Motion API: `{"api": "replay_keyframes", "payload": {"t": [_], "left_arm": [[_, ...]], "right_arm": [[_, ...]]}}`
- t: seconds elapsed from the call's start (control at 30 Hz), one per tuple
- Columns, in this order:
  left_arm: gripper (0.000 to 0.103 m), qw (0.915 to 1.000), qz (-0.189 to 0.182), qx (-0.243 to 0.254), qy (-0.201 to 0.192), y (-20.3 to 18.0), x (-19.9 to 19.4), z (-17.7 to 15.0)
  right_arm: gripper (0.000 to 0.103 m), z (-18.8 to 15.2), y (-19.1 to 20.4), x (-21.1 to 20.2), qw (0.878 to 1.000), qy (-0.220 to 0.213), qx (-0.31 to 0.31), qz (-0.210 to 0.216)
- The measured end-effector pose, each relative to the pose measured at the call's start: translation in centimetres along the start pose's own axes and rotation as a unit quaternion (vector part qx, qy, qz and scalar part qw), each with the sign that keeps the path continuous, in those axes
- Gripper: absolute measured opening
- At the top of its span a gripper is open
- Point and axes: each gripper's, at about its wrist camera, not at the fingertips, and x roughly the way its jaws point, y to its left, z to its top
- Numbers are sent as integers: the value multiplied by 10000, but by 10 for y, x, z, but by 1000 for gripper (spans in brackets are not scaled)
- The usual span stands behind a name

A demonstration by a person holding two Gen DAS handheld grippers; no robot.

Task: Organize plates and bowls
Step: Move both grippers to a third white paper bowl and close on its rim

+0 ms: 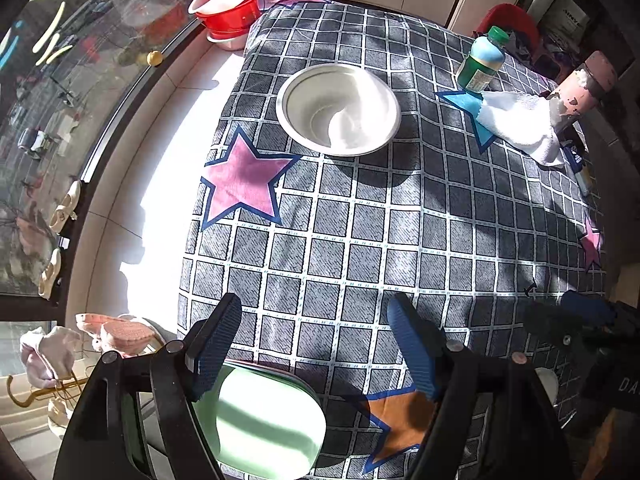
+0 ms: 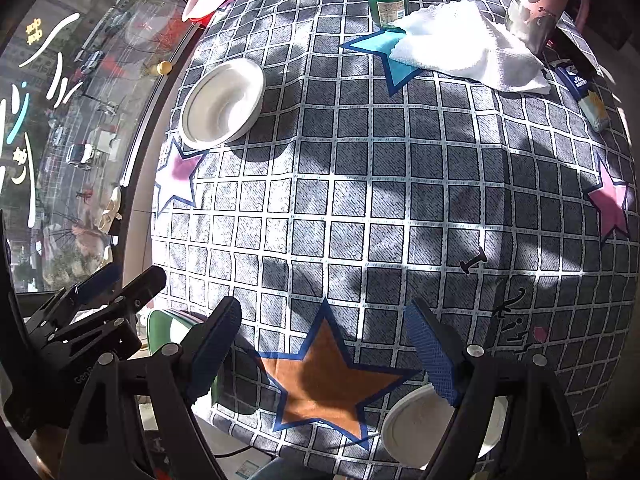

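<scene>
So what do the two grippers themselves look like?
Both are alike: the left gripper and right gripper each have a black plastic frame with silver round rivets and two flat fingers faced with ribbed dark-blue pads. No cables, hands or sleeves are visible.

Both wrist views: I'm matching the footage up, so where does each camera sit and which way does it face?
Left wrist: on the left gripper, facing down at the green plate; right gripper at the right edge.
Right wrist: on the right gripper, facing down at the orange star; left gripper at the left edge.
Shared: white bowl, checked cloth.
</scene>
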Motion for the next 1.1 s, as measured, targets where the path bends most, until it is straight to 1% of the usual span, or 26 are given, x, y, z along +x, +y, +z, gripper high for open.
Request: {"api": "replay_keyframes", "payload": {"t": [0.07, 0.2, 0.37, 0.43, 0.57, 0.7, 0.8, 0.83, 0.87, 0.9, 0.93, 0.97, 1.0, 1.07, 1.1], "left_arm": [[79, 9997, 151, -214, 5, 11, 11, 17], [79, 9979, 278, -589, -10, 29, 32, 49], [79, 9961, 627, -620, -61, 31, 62, 90], [79, 9956, 680, -642, -86, 33, 73, 105], [79, 9946, 772, -667, -185, 36, 91, 134], [79, 9944, 822, -640, -180, 37, 110, 157], [79, 9951, 816, -551, -98, 36, 124, 168], [79, 9954, 812, -496, -64, 34, 128, 170], [76, 9960, 781, -427, -30, 32, 133, 173], [72, 9968, 716, -368, 35, 30, 138, 175], [64, 9975, 600, -350, 144, 29, 143, 175], [58, 9981, 443, -368, 223, 28, 147, 174], [55, 9985, 327, -400, 206, 28, 147, 174], [37, 9991, 197, -323, 183, 24, 146, 173], [35, 9993, 217, -238, 182, 21, 145, 173]], "right_arm": [[85, 21, 8, 10, 9999, -36, -116, -71], [85, 63, 21, 28, 9985, -197, -328, -387], [85, 113, 33, 55, 9978, -270, -384, -458], [85, 130, 43, 66, 9973, -294, -474, -487], [85, 154, 53, 88, 9974, -253, -494, -449], [85, 168, 56, 106, 9976, -185, -481, -458], [85, 174, 55, 116, 9981, -147, -423, -424], [80, 176, 54, 119, 9983, -130, -402, -392], [66, 176, 53, 122, 9987, -85, -368, -348], [61, 177, 52, 125, 9990, -18, -316, -325], [56, 178, 50, 128, 9993, 34, -261, -268], [56, 177, 49, 129, 9994, 28, -230, -250], [54, 177, 49, 128, 9994, -22, -253, -245], [36, 178, 53, 129, 9993, 30, -350, -117], [33, 179, 55, 131, 9992, 85, -387, -84]]}}
